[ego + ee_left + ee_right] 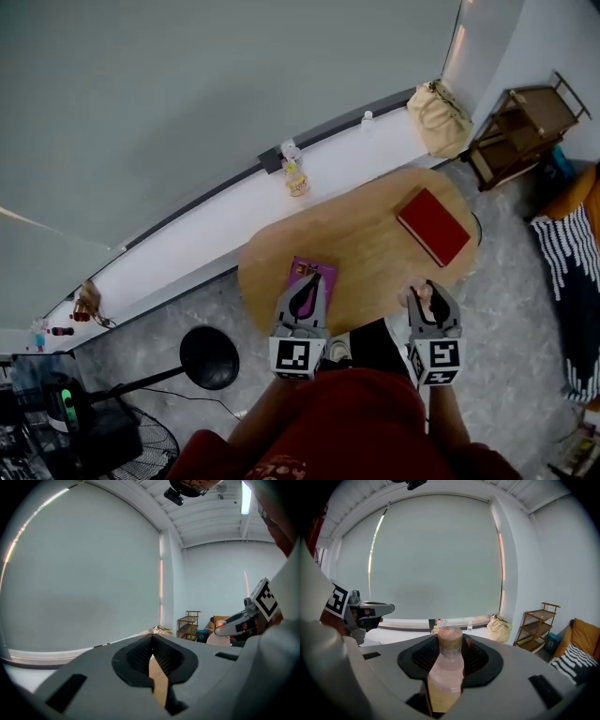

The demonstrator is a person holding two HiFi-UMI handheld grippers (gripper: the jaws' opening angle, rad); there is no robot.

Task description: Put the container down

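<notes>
The container (pixel 447 672), a clear bottle with pale contents and a brownish cap, sits in the right gripper (pixel 429 300). The fingers (pixel 480 658) pinch its body from both sides, and the cap points forward along them. This grip around the middle probably keeps the bottle from swinging while it is carried. From the head view it hangs at the near right edge of the round wooden table (pixel 375 258), so the setting-down seems not yet done. There is bare wood just ahead of it to receive it.

The left gripper (pixel 305 298) carries nothing. Its fingers (pixel 136 656) are pressed together at the tips, with only a sliver of table showing beneath. It hovers over a purple packet (pixel 321 270) near the table's near edge, apparently idle and well clear of the right side.

Farther across the table lies a red book (pixel 433 226). Beyond it, a white ledge (pixel 216 225) under the window holds a small bottle (pixel 296 180), a tan bag (pixel 441 117) and, off to the right, a wooden shelf (pixel 520 122).
</notes>
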